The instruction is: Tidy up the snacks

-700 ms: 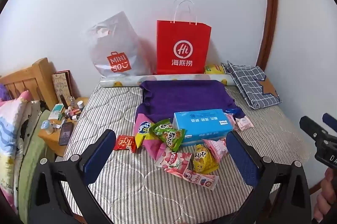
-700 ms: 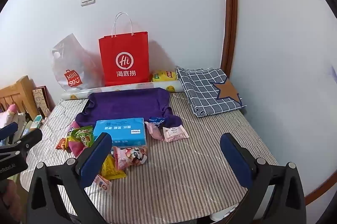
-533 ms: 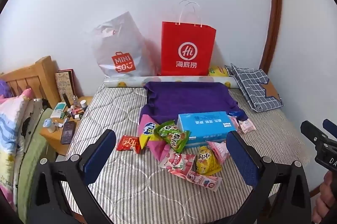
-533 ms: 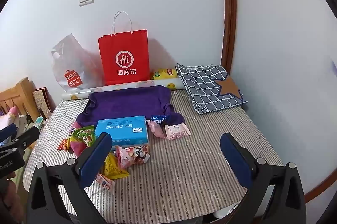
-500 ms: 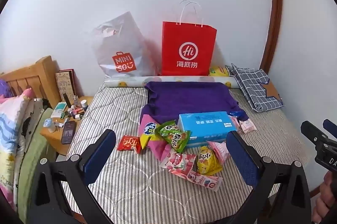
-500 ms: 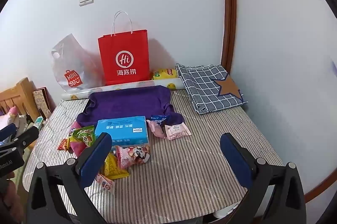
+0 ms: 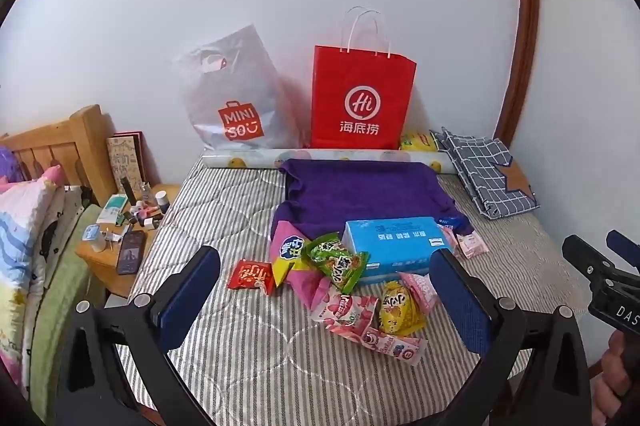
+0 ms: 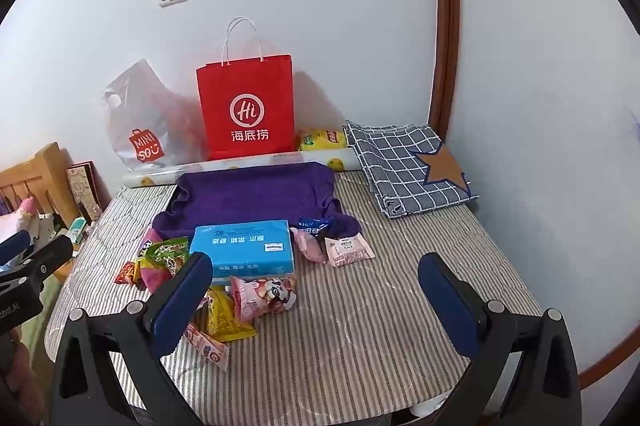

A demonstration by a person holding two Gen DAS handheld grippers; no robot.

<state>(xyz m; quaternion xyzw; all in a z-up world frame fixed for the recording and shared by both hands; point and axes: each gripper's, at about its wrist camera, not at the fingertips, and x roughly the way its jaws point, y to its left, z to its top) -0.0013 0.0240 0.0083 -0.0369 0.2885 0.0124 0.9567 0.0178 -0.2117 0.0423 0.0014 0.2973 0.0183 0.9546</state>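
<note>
Several snack packets lie loose on the striped mattress [image 7: 248, 354]: a red one [image 7: 251, 274], a green one [image 7: 338, 262], a yellow one [image 7: 398, 308] and a pink strawberry one [image 7: 344, 308]. They crowd around a blue tissue box [image 7: 394, 246] that rests at the front edge of a purple towel [image 7: 360, 189]. More small pink packets [image 8: 348, 248] lie right of the box. My left gripper [image 7: 324, 256] hovers open above the near snacks and holds nothing. My right gripper [image 8: 315, 260] is open too, over bare mattress to the right.
A red paper bag [image 7: 362, 97] and a grey plastic bag [image 7: 236, 97] stand against the back wall behind a patterned roll [image 7: 248, 159]. A checked cloth [image 8: 408, 165] lies at the back right. A cluttered bedside table [image 7: 128, 226] and wooden headboard [image 7: 60, 141] stand left.
Both views have drifted slightly, so the scene sits a little further right. Nothing on the bed has moved, and both grippers stay wide open.
</note>
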